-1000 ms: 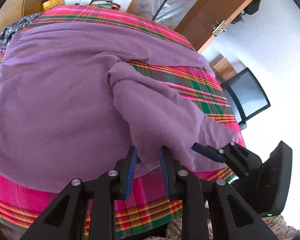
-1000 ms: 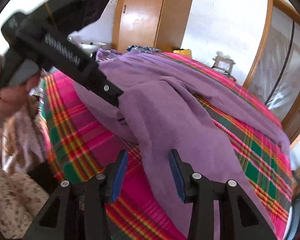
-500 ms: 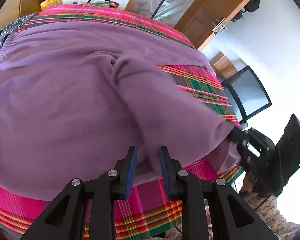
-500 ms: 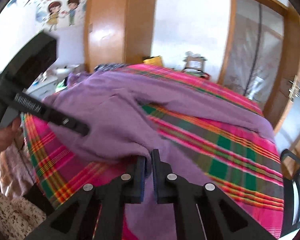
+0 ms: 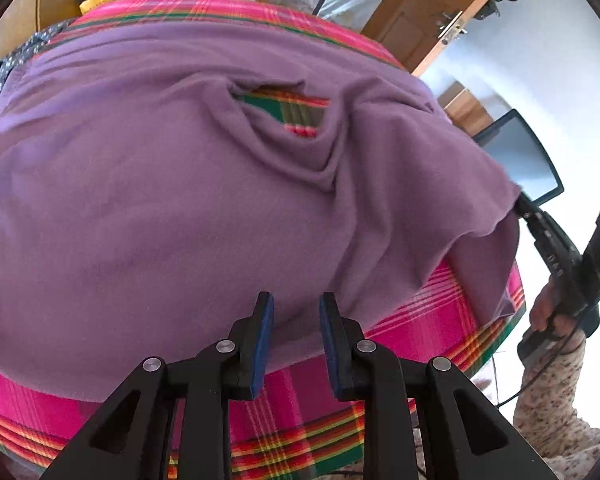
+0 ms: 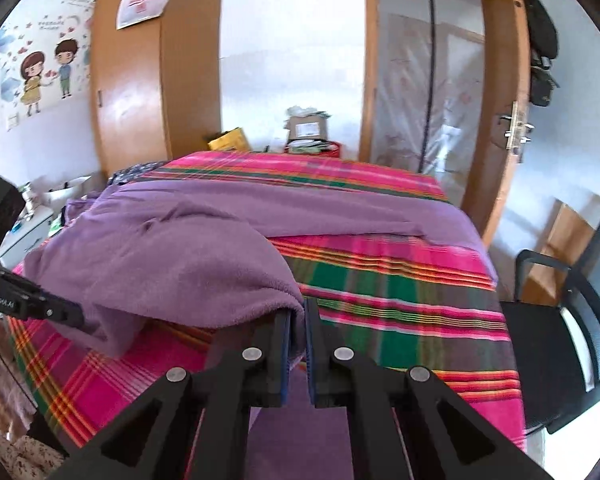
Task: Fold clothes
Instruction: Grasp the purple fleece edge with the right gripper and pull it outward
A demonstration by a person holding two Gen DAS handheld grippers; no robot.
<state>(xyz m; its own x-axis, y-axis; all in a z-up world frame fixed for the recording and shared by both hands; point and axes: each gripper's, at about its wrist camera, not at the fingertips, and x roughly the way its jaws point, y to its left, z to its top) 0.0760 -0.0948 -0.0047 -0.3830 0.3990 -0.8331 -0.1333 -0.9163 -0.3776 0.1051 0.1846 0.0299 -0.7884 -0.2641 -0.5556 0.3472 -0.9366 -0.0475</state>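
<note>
- Step in hand: spreading and straightening, as judged from the lie of the cloth. One end of the purple fleece garment (image 5: 148,184) is lifted at the bed's near corner; no fold is made yet.
- Right tongs (image 6: 297,322): pressed nearly together on a bunched edge of the garment, which drapes over and between the blue pads (grip looks firm). In the left wrist view these tongs (image 5: 518,204) hold the fabric's corner aloft, so that a flap hangs from them down to the bed.
- Left tongs (image 5: 292,320): standing narrowly apart, hovering over the garment's near hem. The fleece shows through the gap, but whether the pads touch it cannot be told; nothing appears gripped.
- Next move calls for: the left tongs to drop onto the near hem and close, giving a second hold. Then both ends can be drawn taut and laid flat or carried over (a judgement only).
- Task's thing, location: spread across most of the bed (image 6: 400,288), reaching towards its far edge.
- Task's thing, appearance: soft, matte, plush purple fleece; broadly smooth on the left. Deep creases gather near the middle around a gap (image 5: 296,114) where the plaid bedcover shows through.
- Underlay: pink, green and orange plaid, bare along the near edge and at the right.
- Handling estimate: limp and thick, likely to sag from a single hold.
</note>
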